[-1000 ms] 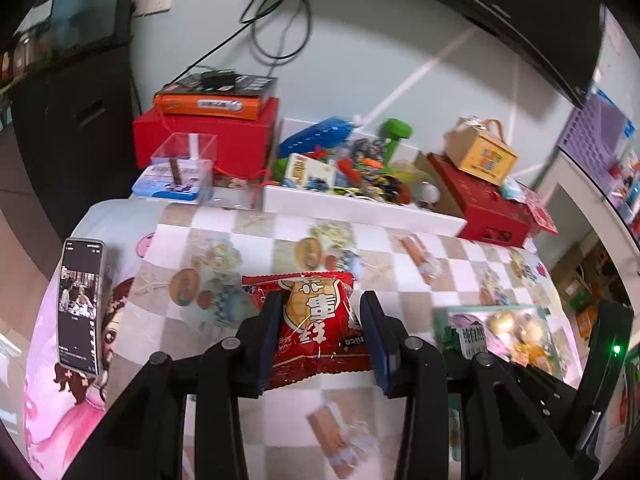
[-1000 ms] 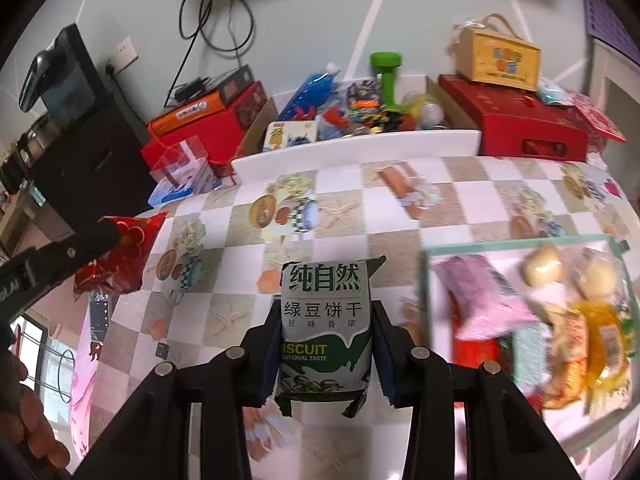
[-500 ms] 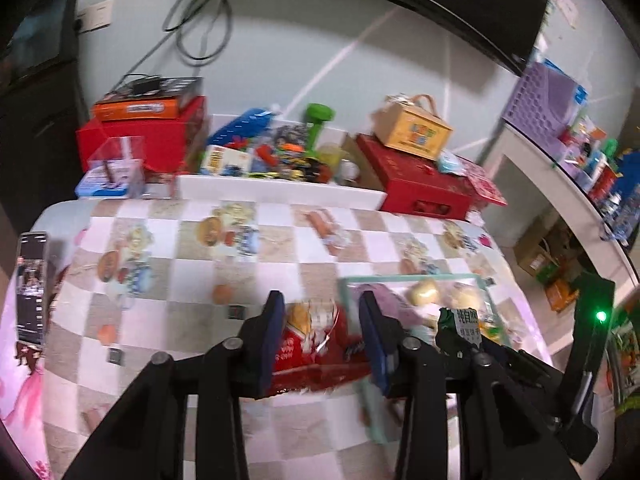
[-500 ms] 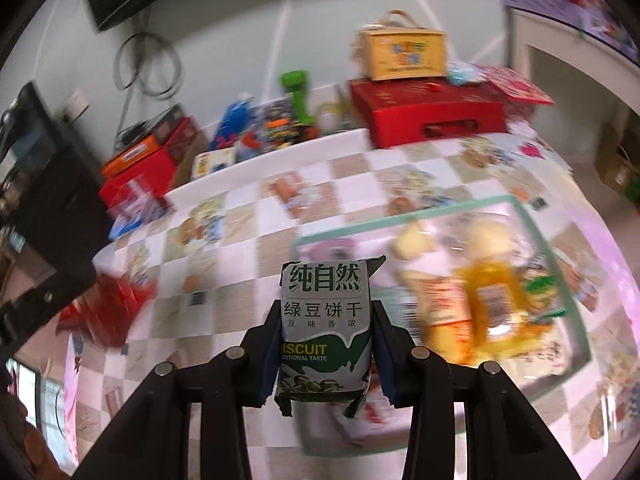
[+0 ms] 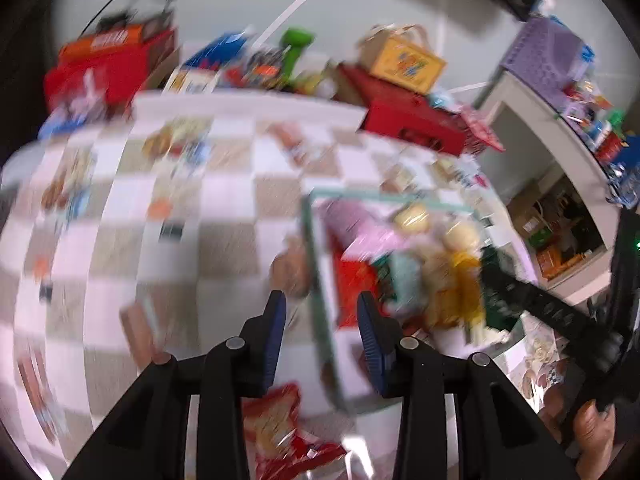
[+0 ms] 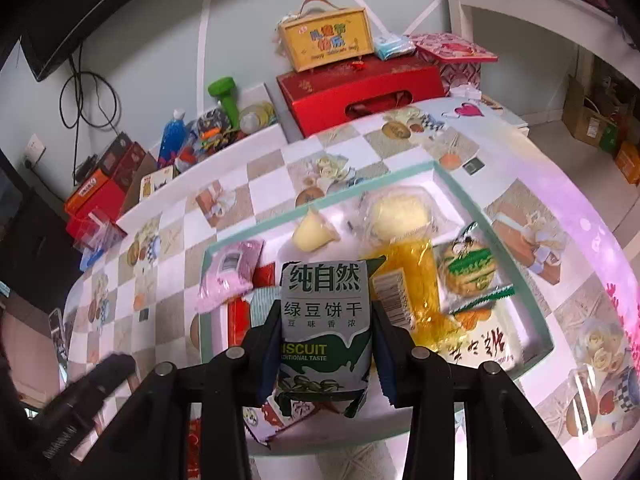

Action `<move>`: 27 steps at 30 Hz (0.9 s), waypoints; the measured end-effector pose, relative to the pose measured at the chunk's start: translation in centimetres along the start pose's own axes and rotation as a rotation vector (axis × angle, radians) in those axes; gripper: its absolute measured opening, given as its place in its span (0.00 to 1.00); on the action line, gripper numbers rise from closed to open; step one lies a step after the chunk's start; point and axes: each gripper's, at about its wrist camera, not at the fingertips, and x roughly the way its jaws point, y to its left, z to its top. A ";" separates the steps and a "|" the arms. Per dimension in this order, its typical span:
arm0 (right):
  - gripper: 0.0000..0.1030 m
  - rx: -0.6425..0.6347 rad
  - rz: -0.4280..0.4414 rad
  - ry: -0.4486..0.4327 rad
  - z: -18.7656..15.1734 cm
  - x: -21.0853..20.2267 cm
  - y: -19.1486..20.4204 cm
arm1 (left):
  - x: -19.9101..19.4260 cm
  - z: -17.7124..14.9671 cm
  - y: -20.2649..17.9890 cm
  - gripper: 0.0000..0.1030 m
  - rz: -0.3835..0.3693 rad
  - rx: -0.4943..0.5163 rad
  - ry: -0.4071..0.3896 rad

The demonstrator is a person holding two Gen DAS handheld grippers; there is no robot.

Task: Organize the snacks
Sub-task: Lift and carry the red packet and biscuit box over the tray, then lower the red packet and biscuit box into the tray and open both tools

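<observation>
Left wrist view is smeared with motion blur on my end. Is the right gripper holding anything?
Observer: Yes. The right gripper has its fingers shut on a grey and green biscuit pack, which it holds upright.
Operator: Where is that pack relative to the tray?
Observer: It hangs over the near-left part of the green-rimmed tray, above the snacks already in it.
Operator: Is there a bare spot in there?
Observer: The near-right part of the tray floor shows bare, with red writing on it. A pink pack fills the far-left corner.
</observation>
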 end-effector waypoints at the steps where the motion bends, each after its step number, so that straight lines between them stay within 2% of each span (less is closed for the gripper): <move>1: 0.41 -0.007 0.001 0.009 -0.4 0.1 0.1 | 0.2 -0.6 0.4 0.37 0.013 -0.012 0.011; 5: 0.41 -0.019 0.008 0.045 -2.1 0.0 0.2 | 0.5 -2.9 1.9 0.43 0.040 -0.073 0.056; 7: 0.41 -0.020 0.009 0.049 -2.9 -0.3 0.1 | 0.2 -4.1 2.0 0.58 0.041 -0.085 0.073; 8: 0.42 -0.021 0.010 0.047 -3.1 -0.6 0.1 | 0.1 -4.5 1.9 0.59 0.043 -0.083 0.078; 12: 0.42 -0.032 0.021 0.045 -4.3 -1.6 0.1 | 0.2 -6.1 1.3 0.60 0.056 -0.075 0.118; 19: 0.42 -0.029 0.035 0.068 -5.5 -1.6 -0.4 | 2.7 -7.9 1.4 0.60 0.063 -0.099 0.188; 27: 0.42 -0.015 0.043 0.098 -5.6 -0.1 -1.0 | 2.8 -8.0 1.8 0.54 0.035 -0.118 0.153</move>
